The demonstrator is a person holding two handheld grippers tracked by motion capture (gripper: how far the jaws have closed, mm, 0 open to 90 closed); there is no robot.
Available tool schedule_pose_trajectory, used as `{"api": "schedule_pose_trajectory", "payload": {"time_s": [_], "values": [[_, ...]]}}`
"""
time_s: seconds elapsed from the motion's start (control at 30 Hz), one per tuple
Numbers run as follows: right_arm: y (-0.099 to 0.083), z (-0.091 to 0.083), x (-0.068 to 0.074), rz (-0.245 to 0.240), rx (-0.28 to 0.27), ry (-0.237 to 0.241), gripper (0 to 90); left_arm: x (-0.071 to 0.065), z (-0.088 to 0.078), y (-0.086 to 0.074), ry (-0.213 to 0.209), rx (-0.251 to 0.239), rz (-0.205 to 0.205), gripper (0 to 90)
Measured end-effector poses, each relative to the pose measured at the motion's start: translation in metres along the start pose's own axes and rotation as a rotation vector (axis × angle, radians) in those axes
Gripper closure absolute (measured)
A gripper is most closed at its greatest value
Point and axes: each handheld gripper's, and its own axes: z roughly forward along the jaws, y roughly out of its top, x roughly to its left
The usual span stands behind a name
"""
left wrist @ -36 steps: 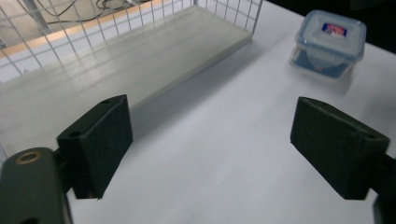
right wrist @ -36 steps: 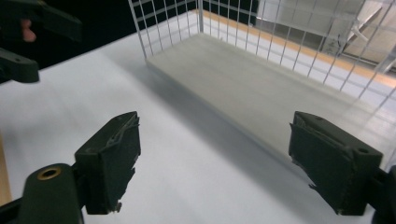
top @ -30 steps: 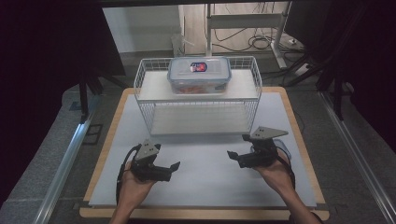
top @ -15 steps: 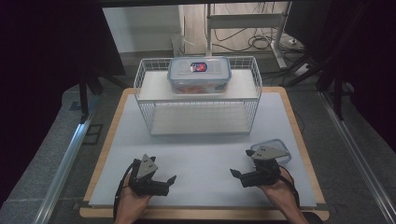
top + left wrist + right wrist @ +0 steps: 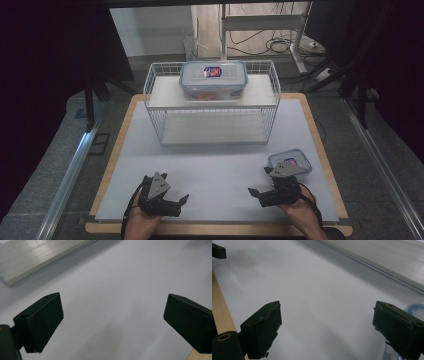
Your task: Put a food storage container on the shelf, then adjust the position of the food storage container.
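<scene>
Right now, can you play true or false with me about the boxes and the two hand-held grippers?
1. The large clear plastic box with a blue-rimmed lid sits on top of the white wire rack. True.
2. The small clear plastic box with a blue-rimmed lid is inside the rack. False: it lies on the white table mat, near the right hand-held gripper.
3. The left hand-held gripper is squeezing a box. False: its jaws are open over bare mat.
4. Both hand-held grippers are open. True.
5. The rack's lower shelf holds a box. False: it looks bare.
</scene>
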Motion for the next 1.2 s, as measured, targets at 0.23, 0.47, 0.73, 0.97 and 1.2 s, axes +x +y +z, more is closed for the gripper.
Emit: {"api": "schedule_pose_trajectory", "payload": {"time_s": [0.23,0.47,0.73,0.97,1.2], "values": [[-0.001,-0.001,-0.009,0.031,0.033,-0.044,8.1,0.000,0.000,0.000,0.001,-0.009,0.012,2.6],[0.002,-0.004,-0.016,0.049,0.052,-0.079,4.9,-0.001,0.002,-0.001,-0.002,0.001,0.022,2.8],[0.006,-0.021,-0.036,0.087,0.063,-0.145,62.1,0.001,0.003,-0.002,-0.004,0.003,0.021,3.2],[0.002,-0.043,-0.071,0.122,0.014,-0.245,89.4,0.000,0.005,-0.002,-0.008,0.013,0.029,3.7],[-0.015,-0.059,-0.109,0.239,0.003,-0.325,89.5,0.000,0.006,-0.002,-0.011,0.018,0.028,3.9]]}}
